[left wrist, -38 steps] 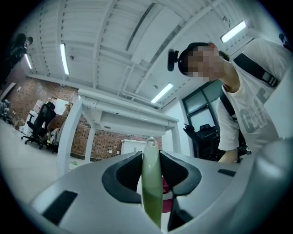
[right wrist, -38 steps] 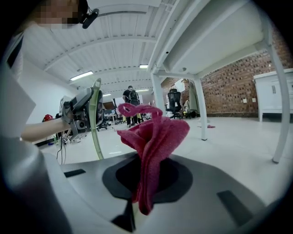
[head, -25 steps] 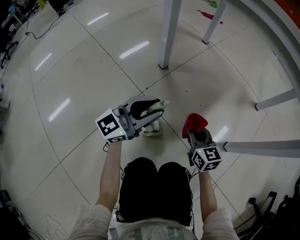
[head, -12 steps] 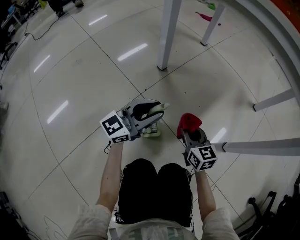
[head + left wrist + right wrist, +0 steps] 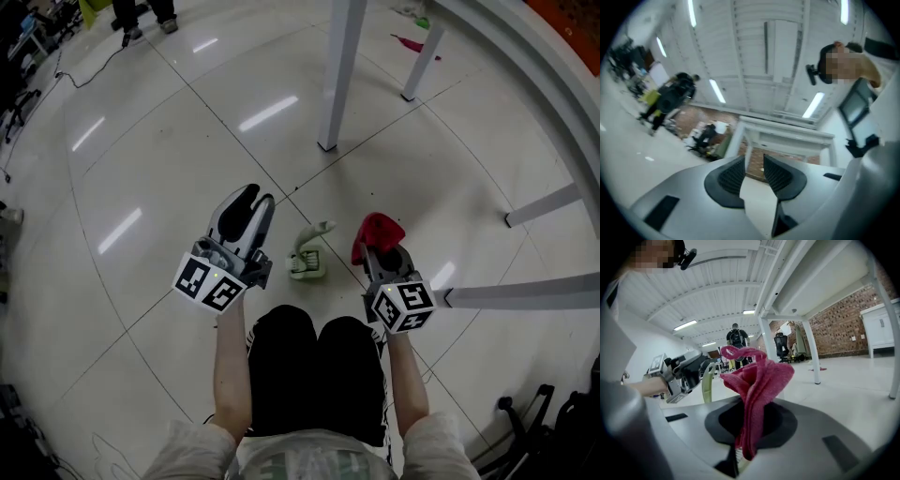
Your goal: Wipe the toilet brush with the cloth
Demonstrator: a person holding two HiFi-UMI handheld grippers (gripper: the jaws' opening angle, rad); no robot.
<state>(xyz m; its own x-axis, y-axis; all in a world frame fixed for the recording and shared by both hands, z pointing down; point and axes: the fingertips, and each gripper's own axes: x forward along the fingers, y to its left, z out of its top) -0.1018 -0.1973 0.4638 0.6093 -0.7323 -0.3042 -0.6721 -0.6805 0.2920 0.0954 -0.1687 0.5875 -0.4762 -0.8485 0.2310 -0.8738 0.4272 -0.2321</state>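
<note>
A pale green toilet brush (image 5: 312, 236) stands in its holder (image 5: 307, 266) on the tiled floor, just ahead of the person's knees. My left gripper (image 5: 258, 195) is to the left of it, apart from it and tilted upward; its jaws (image 5: 753, 161) stand a narrow gap apart with nothing between them. My right gripper (image 5: 378, 247) is to the right of the brush, shut on a red cloth (image 5: 377, 230) that bunches up above the jaws. In the right gripper view the cloth (image 5: 757, 380) rises from the gripper (image 5: 749, 425), with the brush handle (image 5: 707, 383) and the left gripper (image 5: 686, 371) behind it.
White table legs (image 5: 337, 75) (image 5: 427, 47) stand further ahead, and a white bar (image 5: 525, 295) runs off to the right near my right gripper. A person (image 5: 141, 14) stands at the far top left. Dark gear and cables (image 5: 553, 422) lie at the lower right.
My left gripper, which was around the brush handle, has swung away to the left and tipped upward; the brush stays in its holder. The right gripper with the cloth rose slightly.
</note>
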